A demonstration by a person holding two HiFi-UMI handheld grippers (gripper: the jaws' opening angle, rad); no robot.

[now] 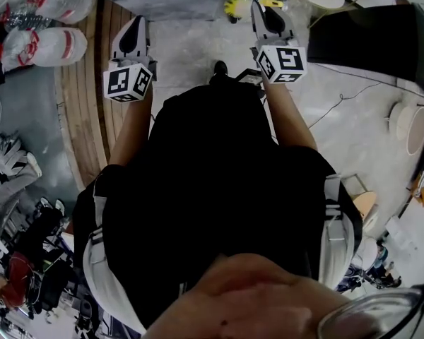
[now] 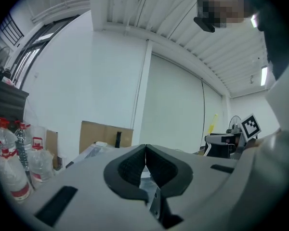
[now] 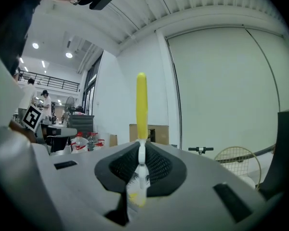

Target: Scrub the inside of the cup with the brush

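Fingers (image 3: pixel 156 165) of right gripper (image 3: pixel 142 151) clamp brush (image 3: pixel 141 100), handle up, bristles down; left gripper (image 2: pixel 145 154) clenched, empty. No cup in view, so its direction unknown.

left gripper (image 2: pixel 145 160) + right gripper (image 3: pixel 141 161): 2 | brush (image 3: pixel 141 105): 1 | racket (image 3: pixel 237 159): 1 | cardboard sheet (image 2: pixel 104 134): 1 | plastic bottles (image 2: pixel 9 174): at least 3
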